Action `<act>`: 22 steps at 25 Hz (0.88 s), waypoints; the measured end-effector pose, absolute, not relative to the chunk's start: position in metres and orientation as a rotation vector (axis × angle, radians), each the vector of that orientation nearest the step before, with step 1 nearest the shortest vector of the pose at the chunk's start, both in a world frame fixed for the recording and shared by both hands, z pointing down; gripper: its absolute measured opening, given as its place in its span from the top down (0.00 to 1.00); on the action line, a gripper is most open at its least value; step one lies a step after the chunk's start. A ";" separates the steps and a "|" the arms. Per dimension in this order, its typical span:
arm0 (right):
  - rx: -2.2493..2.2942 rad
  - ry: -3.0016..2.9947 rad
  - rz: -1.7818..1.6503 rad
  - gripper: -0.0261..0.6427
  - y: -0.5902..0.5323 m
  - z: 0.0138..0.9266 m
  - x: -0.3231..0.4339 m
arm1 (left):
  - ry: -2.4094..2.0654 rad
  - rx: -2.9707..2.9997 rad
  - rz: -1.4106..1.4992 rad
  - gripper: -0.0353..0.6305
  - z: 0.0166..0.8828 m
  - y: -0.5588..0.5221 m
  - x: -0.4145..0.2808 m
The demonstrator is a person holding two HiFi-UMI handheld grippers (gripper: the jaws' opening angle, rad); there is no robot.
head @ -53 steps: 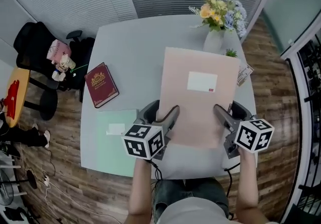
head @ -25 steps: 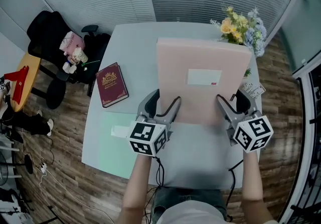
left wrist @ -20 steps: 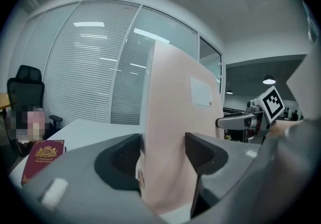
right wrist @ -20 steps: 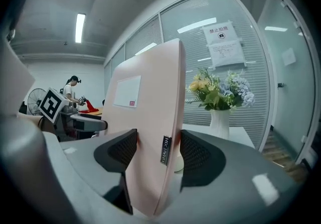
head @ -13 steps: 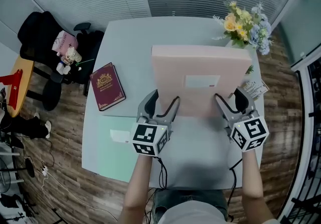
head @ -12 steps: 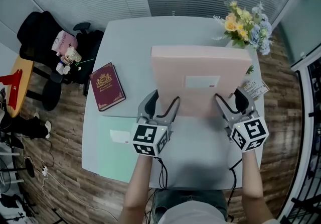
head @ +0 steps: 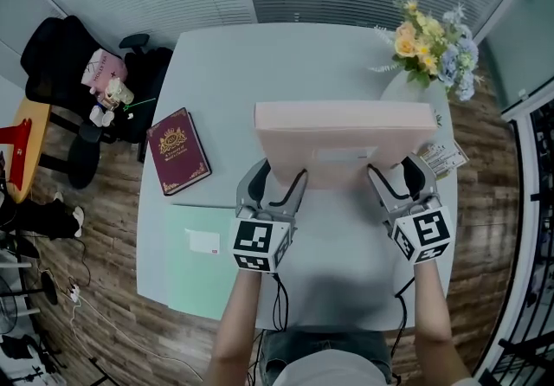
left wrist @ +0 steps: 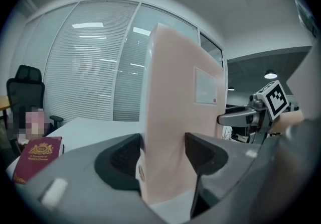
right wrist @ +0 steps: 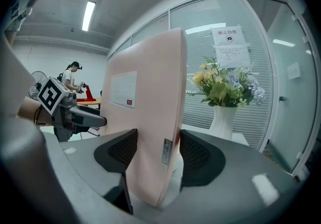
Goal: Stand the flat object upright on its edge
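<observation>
Evidently the pale pink flat folder with a white label [head: 346, 138] stood almost vertical over the middle of the pale grey bench [head: 216, 64]. Its long axis ran side to side, parallel with the bench's near edge, and its labelled face was turned toward the person. The left gripper [head: 280, 176] held it near the lower left corner and the right gripper [head: 393, 173] near the lower right corner. In the left gripper view the dark fingers [left wrist: 123, 155] were pinching the folder [left wrist: 175, 117] from both faces, and in the right gripper view the fingers [right wrist: 198, 155] were clamped the same way on the folder [right wrist: 145, 97].

Its lower long edge lay just below both pairs of fingers, at or barely above the bench. Whether it touched, no view settled. Both hands were equally near, so the coming move probably turned on seating that edge level along its whole length before either grip loosened. A lean toward the far edge could tip it.
</observation>
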State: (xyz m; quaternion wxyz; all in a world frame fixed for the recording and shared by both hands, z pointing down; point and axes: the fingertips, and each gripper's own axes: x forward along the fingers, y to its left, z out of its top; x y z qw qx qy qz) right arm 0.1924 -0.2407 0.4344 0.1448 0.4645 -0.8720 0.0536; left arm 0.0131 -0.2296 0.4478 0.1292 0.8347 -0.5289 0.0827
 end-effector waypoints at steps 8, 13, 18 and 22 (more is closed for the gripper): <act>1.326 -2.478 0.137 0.53 -0.246 0.453 0.188 | -1.530 2.385 0.267 0.52 0.471 -0.233 0.009; 1.328 -2.457 0.142 0.53 -0.247 0.463 0.187 | -1.526 2.372 0.292 0.52 0.480 -0.234 0.009; 1.321 -2.441 0.153 0.53 -0.246 0.472 0.188 | -1.510 2.360 0.313 0.52 0.489 -0.233 0.009; 1.327 -2.444 0.142 0.53 -0.243 0.473 0.187 | -1.507 2.362 0.301 0.52 0.490 -0.232 0.008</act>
